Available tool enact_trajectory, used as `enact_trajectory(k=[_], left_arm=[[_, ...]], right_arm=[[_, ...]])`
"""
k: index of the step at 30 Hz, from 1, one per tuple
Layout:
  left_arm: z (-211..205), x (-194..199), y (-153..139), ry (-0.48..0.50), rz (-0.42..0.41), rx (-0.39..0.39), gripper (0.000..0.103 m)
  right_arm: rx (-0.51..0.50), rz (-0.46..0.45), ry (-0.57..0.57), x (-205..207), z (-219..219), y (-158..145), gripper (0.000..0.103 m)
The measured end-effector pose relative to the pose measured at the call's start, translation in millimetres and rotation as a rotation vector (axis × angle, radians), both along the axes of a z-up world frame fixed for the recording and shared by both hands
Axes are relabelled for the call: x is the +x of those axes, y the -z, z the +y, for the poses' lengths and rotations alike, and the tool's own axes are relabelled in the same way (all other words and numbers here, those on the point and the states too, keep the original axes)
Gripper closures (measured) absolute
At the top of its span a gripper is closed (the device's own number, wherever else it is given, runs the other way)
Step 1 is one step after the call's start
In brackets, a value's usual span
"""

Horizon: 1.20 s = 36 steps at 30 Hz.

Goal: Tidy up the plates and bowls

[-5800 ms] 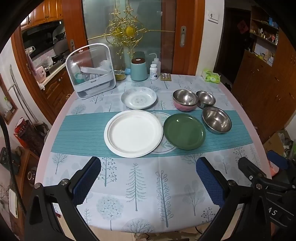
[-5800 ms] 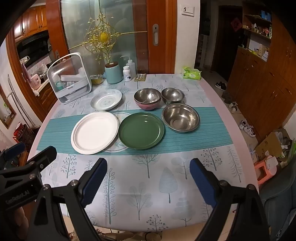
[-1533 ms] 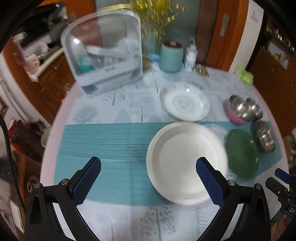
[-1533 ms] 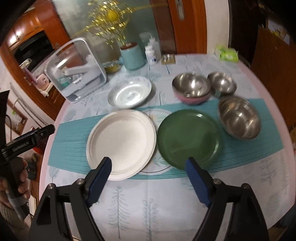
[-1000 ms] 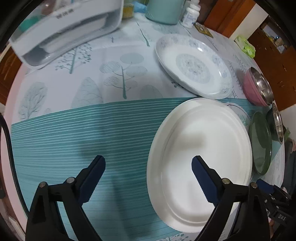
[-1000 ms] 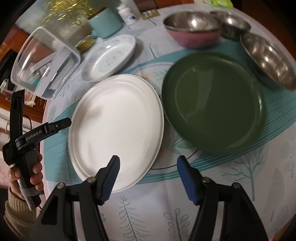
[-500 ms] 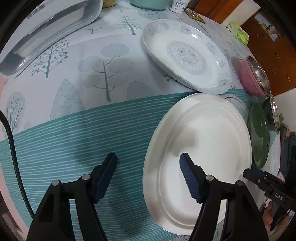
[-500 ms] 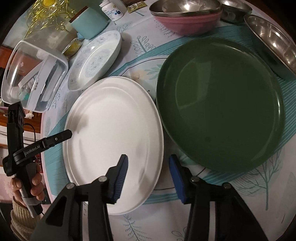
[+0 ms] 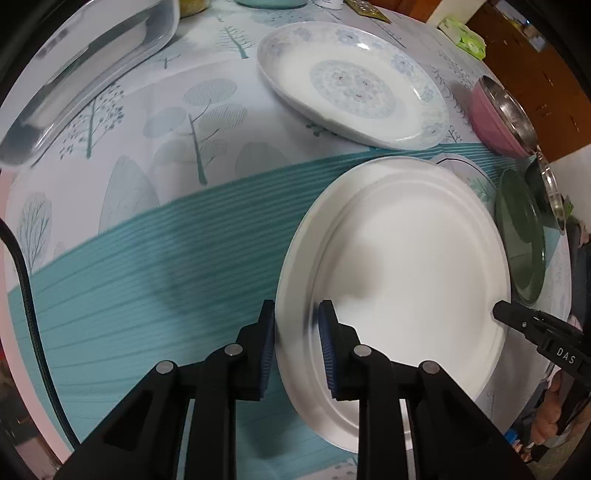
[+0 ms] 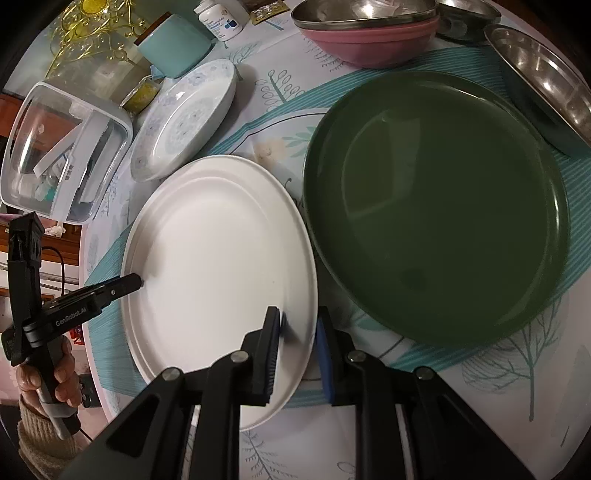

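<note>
While flat, white plate (image 9: 402, 258) btwn jaws.

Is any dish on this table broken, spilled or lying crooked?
Nothing stands out. The white plate, green plate and patterned plate look whole, and no spill shows. Both hand-held grippers pinch the white plate's rim, on opposite sides.

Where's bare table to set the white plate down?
Free: the cloth left of the white plate, between the clear box and the near edge. Crowded: right side, where the green plate, floral plate and bowls sit close.
</note>
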<state>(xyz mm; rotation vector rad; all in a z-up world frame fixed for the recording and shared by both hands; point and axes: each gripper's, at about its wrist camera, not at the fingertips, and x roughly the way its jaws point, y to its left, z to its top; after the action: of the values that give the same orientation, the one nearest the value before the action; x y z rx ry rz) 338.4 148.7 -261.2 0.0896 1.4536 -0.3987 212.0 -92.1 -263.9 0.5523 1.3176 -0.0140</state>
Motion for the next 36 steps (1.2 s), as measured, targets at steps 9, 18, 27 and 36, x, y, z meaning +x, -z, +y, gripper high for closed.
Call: enact_trajectory(k=[9, 18, 27, 36], left_arm=[[17.6, -51.9, -51.7, -0.07, -0.036, -0.048, 0.083], [34.1, -170.2, -87.1, -0.206, -0.057, -0.099, 0.083], [25.2, -265.5, -48.2, -0.384, 0.002, -0.13, 0.083], [17.6, -295.3, -28.4, -0.446, 0.02, -0.066, 0.083]], right_arm=[[0.002, -0.059, -0.076, -22.5, 6.3, -39.9, 0.084], [-0.046, -0.141, -0.235, -69.6, 2.3, -91.9, 0.084], [-0.129, -0.138, -0.381, -124.9, -4.5, -86.5, 0.084], [-0.144, -0.068, -0.437, -149.1, -5.7, -54.3, 0.084]])
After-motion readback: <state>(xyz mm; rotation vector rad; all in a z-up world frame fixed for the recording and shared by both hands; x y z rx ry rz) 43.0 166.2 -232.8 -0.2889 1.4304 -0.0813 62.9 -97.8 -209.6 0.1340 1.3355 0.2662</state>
